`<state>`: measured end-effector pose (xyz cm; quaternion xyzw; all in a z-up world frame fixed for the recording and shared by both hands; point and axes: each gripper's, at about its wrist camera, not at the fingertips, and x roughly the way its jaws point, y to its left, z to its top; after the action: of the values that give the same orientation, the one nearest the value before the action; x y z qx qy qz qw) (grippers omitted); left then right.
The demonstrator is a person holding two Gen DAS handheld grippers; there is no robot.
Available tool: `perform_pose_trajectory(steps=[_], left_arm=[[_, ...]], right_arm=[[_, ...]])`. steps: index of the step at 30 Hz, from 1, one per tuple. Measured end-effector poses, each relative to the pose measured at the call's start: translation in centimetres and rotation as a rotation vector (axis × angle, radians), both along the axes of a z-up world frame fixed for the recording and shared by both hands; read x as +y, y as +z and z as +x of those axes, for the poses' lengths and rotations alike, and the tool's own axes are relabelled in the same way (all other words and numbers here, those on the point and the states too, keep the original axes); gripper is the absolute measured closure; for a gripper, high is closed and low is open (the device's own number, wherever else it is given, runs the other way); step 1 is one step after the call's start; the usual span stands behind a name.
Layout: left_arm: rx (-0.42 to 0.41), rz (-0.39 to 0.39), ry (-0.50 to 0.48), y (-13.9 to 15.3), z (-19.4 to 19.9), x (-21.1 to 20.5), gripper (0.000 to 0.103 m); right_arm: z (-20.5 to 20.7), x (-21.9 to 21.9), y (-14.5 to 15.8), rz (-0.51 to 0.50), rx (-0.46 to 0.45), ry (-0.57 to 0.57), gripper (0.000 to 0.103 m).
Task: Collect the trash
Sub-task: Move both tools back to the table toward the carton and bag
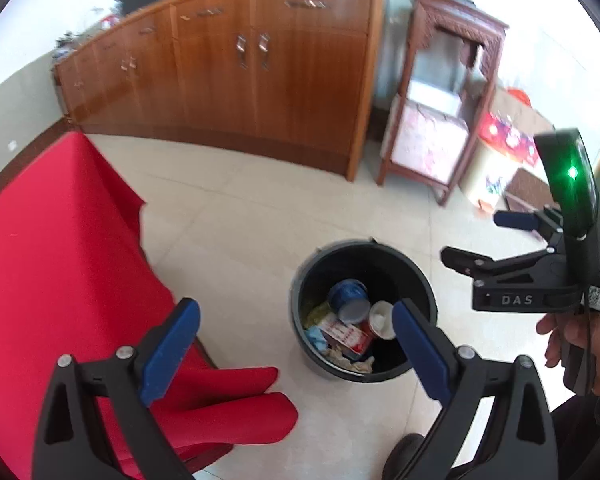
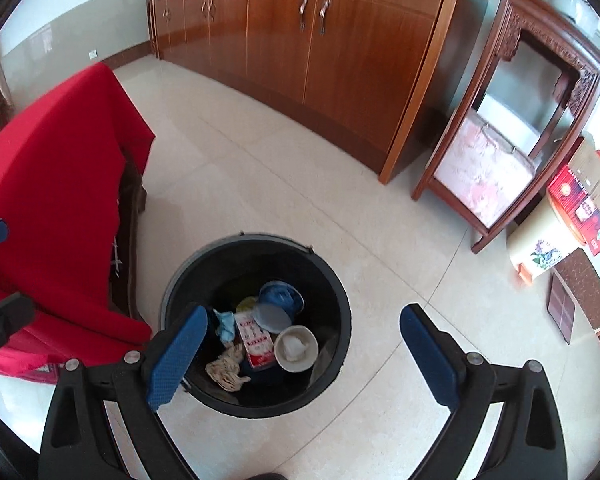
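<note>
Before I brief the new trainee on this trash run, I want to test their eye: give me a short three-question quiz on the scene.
1. True or false: both grippers hold a piece of trash.
2. Where does the white paper cup lie? A) on the floor tiles B) in the black trash bin C) on the red cloth
3. Fill in: the furniture along the far wall is a wooden ____.

Key: 1. False: the left gripper and the right gripper are open and hold nothing. 2. B. 3. Cabinet.

Bright daylight; motion blur; fisheye-warped edges
</note>
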<state>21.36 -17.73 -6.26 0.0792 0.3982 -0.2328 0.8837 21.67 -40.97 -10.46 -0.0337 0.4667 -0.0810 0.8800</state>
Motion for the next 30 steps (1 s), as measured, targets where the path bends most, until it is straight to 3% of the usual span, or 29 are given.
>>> perform_pose_trajectory(steps=[7, 10, 16, 21, 27, 30], left_arm=[[-0.097, -0.045, 0.204, 3.5, -0.5, 9.1, 0.005], [-0.137, -0.025, 0.311, 3.8, -1.0, 13.4, 0.005], [-0.169, 0.001, 0.579, 3.5, -1.6, 24.4, 0.005], [-0.162, 0.013, 0.74, 2.7, -1.9, 31.7, 0.005], [-0.143, 0.035, 0.81, 1.4, 0.5, 36.0, 0.007], [-0.117, 0.002, 0.805, 0.8, 2.3, 37.7, 0.017]], right_arm=[[0.5, 5.5, 4.7, 0.028, -0.082, 0.088, 0.004], [1.6, 9.6, 6.3, 0.071, -0.11, 0.164, 0.004], [4.3, 20.5, 8.7, 0.112, -0.162, 0.323, 0.004], [6.6, 29.4, 8.9, 0.126, -0.178, 0.426, 0.005], [9.5, 38.6, 7.6, 0.146, -0.167, 0.53, 0.005], [11.3, 41.8, 6.9, 0.157, -0.156, 0.56, 0.005]])
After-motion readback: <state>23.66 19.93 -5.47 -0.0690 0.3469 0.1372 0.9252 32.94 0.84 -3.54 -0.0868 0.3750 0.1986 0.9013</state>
